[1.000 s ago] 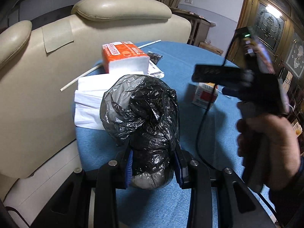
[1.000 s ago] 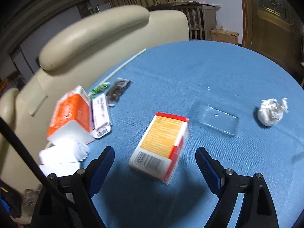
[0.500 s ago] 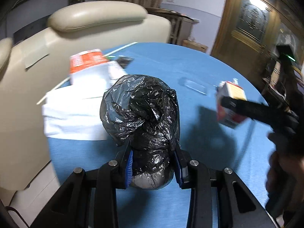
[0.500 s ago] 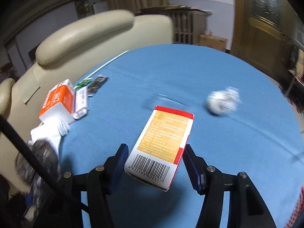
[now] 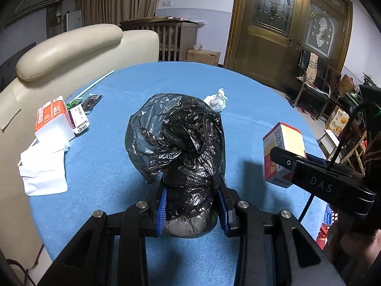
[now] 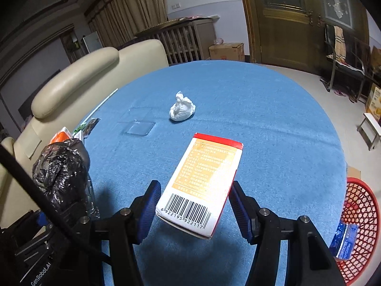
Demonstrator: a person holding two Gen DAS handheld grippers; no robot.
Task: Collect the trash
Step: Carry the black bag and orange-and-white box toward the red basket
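1. Right hand-held gripper [image 6: 194,205]: jaws have just been closing and now clamp the box [image 6: 202,181] by its two long sides, barcode end nearest the camera. The box is lifted clear of the table [image 6: 273,119], its shadow lying underneath.
2. Left hand-held gripper [image 5: 191,206]: clenched on the neck of a black bag [image 5: 177,140]. The bag's bulk stands up above the pads, in the centre of the left view.
3. Basket [image 6: 359,226]: red, at the lower right of the right view, beyond the table edge and lower than it. A blue wrapper [image 6: 345,238] already lies in it.
4. Step in hand, as I judge it: carry the box to the basket. Keep the grip firm during the swing; the box sticks out far past the pads, so a quick turn could lever it loose. Release only once it is over the basket's opening, not its rim.
5. Remaining on the table: a crumpled paper ball [image 6: 182,108] at mid-table, a clear plastic sheet [image 6: 140,127] just left of it, and a tissue pack [image 5: 53,116] with loose tissues [image 5: 44,169] at the left edge of the left view.
6. Risk: the cable [image 6: 35,186] crossing the lower left of the right view could snag the bag.
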